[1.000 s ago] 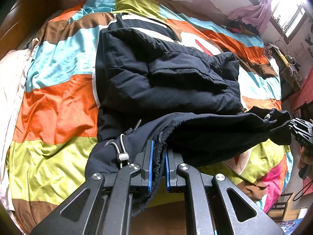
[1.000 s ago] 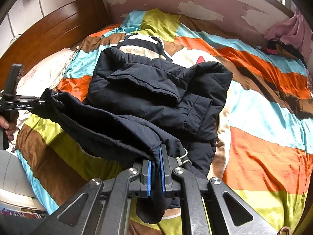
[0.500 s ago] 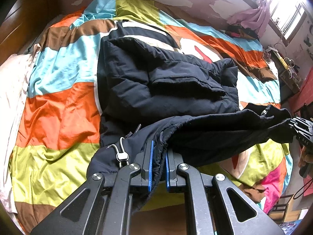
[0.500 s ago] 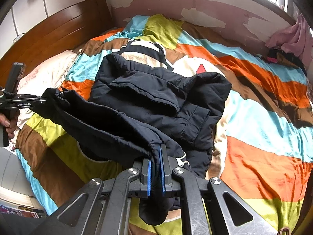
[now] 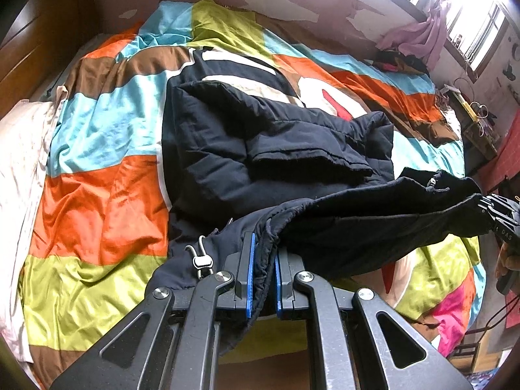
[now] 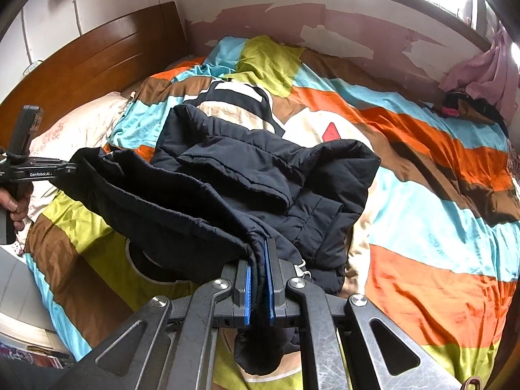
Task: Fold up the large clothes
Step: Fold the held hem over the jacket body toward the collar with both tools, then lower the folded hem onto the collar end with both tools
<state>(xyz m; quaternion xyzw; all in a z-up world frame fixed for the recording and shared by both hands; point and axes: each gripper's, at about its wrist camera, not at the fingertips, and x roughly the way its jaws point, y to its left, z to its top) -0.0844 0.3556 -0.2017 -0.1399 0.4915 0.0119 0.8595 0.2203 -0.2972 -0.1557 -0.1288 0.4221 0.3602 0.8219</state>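
Observation:
A dark navy padded jacket (image 5: 260, 149) lies partly folded on the striped bedspread (image 5: 97, 201); it also shows in the right wrist view (image 6: 260, 175). My left gripper (image 5: 262, 260) is shut on the jacket's near hem, beside a drawstring toggle (image 5: 202, 262). My right gripper (image 6: 258, 269) is shut on the hem's other corner. The hem stretches lifted above the bed between both grippers. The right gripper appears at the right edge of the left view (image 5: 497, 217), the left gripper at the left edge of the right view (image 6: 35, 172).
A wooden headboard (image 6: 91, 61) and a pale pillow (image 6: 81, 126) are at the bed's head. Pink cloth (image 6: 481, 74) and dark clothes (image 6: 468, 104) lie at the far corner under a window. A cluttered side table (image 5: 471, 113) stands beside the bed.
Both grippers have lifted the held hem higher and carried it forward over the folded body of the jacket. Both grips are unchanged.

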